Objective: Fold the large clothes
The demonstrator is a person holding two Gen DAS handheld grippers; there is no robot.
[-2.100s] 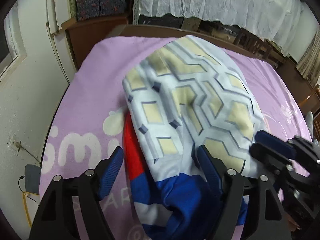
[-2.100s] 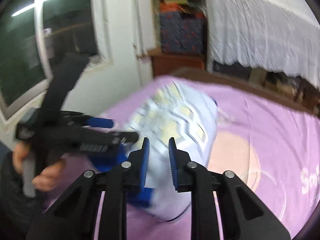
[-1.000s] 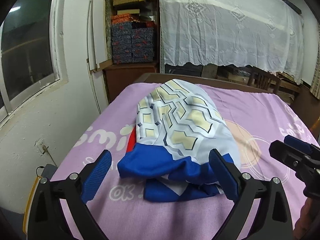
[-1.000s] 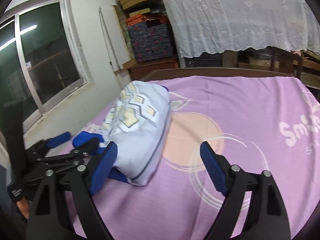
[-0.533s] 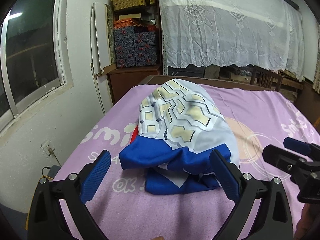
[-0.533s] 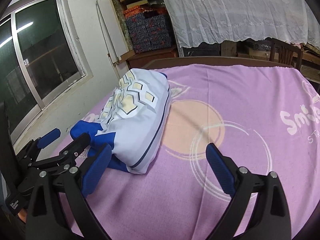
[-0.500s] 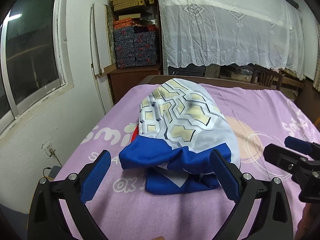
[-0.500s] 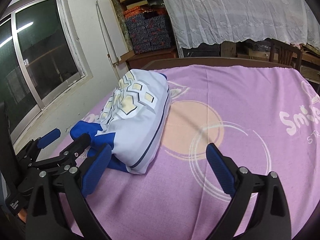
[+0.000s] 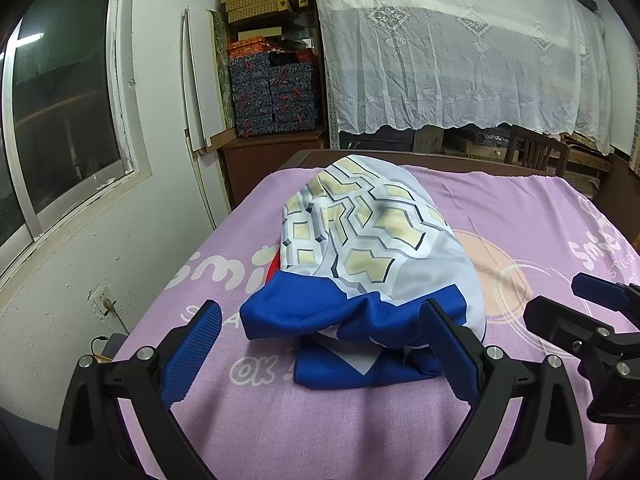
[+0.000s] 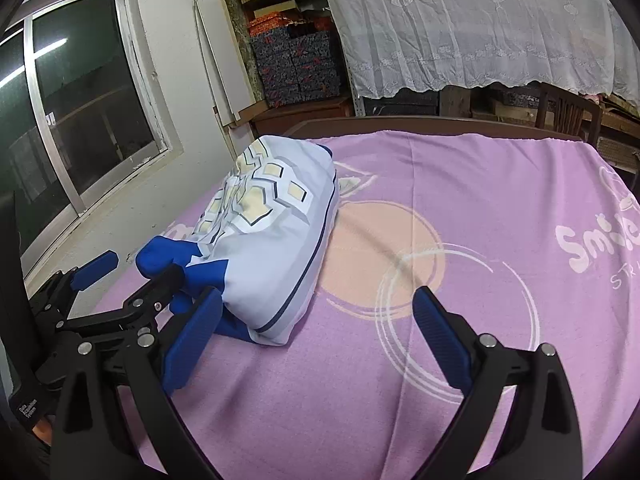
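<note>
Here, folded garment (image 9: 372, 256), both claws spread

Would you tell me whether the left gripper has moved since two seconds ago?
Yes. The left gripper has backed away from the folded garment toward the near edge of the purple blanket, open and empty.

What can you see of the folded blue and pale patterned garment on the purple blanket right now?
The folded blue and pale patterned garment lies in a soft, puffy bundle on the purple blanket, toward its left side. The top layer is pale grey-white with cream geometric shapes outlined dark; royal-blue fabric bunches at the near end, and a sliver of red shows at its left edge. It looks smooth and synthetic. The left gripper and right gripper are both open and not touching it.
</note>
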